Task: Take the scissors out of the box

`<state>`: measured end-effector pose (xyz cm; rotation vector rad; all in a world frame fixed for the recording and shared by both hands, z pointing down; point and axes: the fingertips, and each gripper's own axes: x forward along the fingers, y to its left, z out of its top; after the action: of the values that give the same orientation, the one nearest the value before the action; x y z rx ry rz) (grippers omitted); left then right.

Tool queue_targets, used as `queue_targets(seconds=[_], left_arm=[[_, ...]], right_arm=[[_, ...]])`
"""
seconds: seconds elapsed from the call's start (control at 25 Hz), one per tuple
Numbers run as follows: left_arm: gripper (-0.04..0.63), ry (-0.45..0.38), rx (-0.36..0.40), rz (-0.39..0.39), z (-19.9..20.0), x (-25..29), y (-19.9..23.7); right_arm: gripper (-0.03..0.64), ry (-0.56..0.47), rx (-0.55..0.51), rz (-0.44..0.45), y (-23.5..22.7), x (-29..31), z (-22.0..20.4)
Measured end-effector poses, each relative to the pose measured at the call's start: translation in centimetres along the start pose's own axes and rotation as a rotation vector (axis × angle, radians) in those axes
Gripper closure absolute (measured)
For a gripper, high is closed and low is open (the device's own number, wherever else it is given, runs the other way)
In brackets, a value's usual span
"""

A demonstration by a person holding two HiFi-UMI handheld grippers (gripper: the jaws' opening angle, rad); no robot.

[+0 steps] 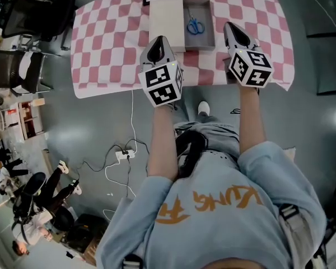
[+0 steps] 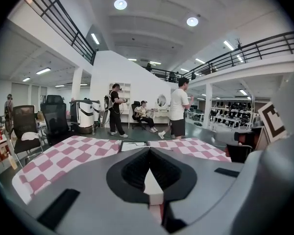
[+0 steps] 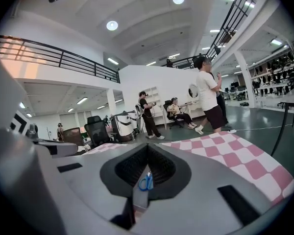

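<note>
Head view: left claw and right claw both pinched together, empty; scissors lie in box ahead, between them.

Bright, even light from round ceiling lamps; bowed at black corners, faint shadows, slightly soft.

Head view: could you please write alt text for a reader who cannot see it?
Seen from above, a person holds the left gripper and right gripper, jaws shut, over the near edge of a pink-checked tablecloth. Ahead lies an open grey box holding blue-handled scissors, a white lid beside it.
</note>
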<state>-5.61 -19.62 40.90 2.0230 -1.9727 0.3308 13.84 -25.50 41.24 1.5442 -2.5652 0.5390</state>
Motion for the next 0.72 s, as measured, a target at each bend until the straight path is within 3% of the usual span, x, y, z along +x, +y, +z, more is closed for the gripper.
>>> queue_targets(seconds=[0.36,0.72], left_arm=[[0.578,0.039,0.006,-0.128,0.7,6.8,-0.8],[0.578,0.088,-0.031,-0.147,-0.1,11.2,1.8]], right_arm=[[0.618,0.095,-0.011,-0.068,-1.5,5.0,-1.2],[0.618,0.197,-0.048,-0.076,-1.1,9.5,-3.6]])
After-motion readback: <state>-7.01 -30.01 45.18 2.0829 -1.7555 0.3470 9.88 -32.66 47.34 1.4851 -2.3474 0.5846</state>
